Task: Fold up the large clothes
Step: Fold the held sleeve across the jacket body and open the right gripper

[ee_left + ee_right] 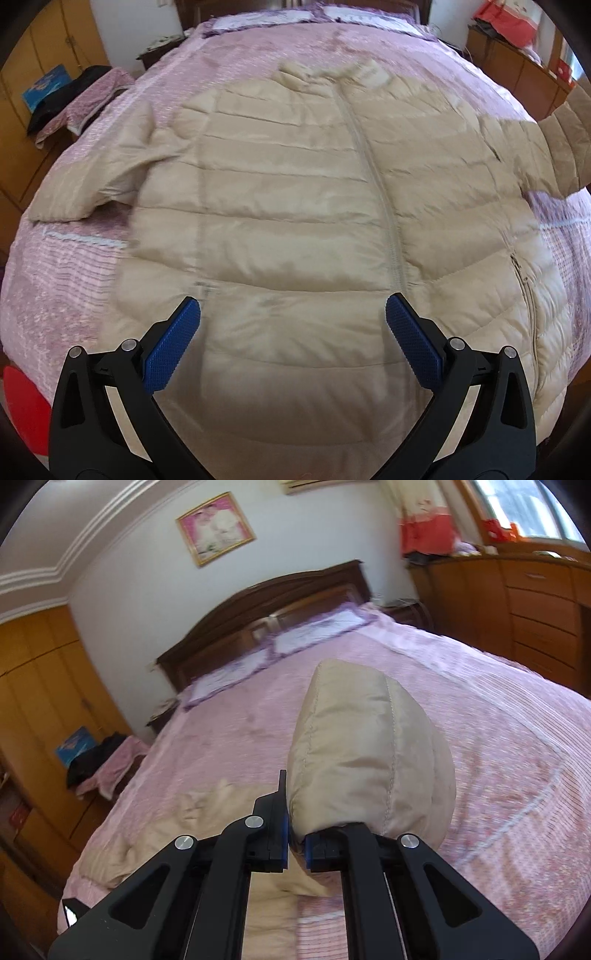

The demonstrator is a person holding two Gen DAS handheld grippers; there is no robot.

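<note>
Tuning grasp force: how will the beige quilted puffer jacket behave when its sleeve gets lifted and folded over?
Probably floppy: the beige quilted puffer jacket lies limp on the pink bedspread, and the sleeve clamped in the right gripper bulges and droops. Likely light; its padding looks airy. The sheeny shell may slip. Left gripper is open.

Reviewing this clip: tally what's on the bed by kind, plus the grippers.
Beige puffer jacket: 1
Pillows: 2
Pink bedspread: 1
Grippers, left gripper and right gripper: 2
Total: 6
</note>
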